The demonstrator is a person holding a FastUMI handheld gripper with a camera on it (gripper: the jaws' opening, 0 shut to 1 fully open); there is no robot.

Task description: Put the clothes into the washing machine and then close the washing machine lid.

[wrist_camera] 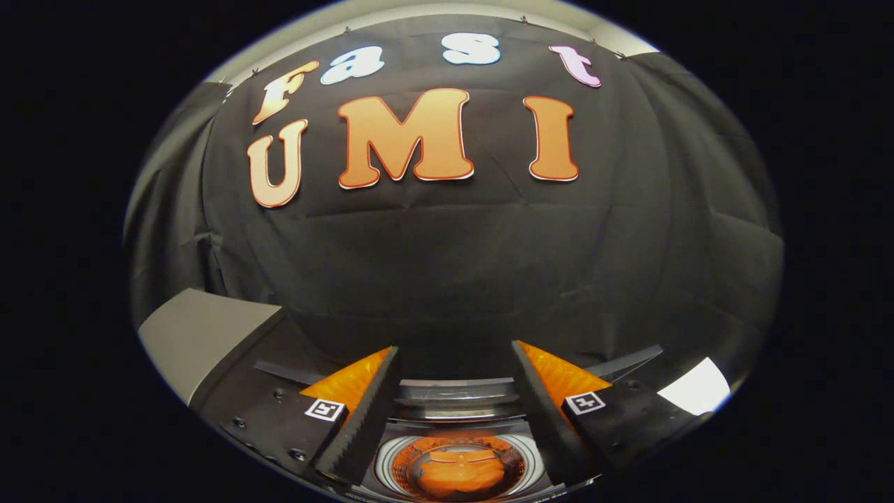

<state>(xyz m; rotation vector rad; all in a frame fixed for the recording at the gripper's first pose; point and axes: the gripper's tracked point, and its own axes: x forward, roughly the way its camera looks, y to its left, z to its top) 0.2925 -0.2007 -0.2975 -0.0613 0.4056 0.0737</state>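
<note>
Your gripper points at the booth's black cloth wall, which hangs across the far side, creased and pinned along its top edge. Its two fingers stand spread wide apart with nothing held between them. Each finger carries a small square marker tag.

Below and between the fingers you look down into the washing machine. Its lid stands raised at the far side of the opening, a pale curved band just beyond the fingertips. Nearer to you, between the finger bases, lies the round drum, and orange clothes already rest in its bottom, well below the fingers and not touched by them.

To the left of the left finger is a grey slanted surface. To the right is a small bright white patch; what it is cannot be told.
</note>
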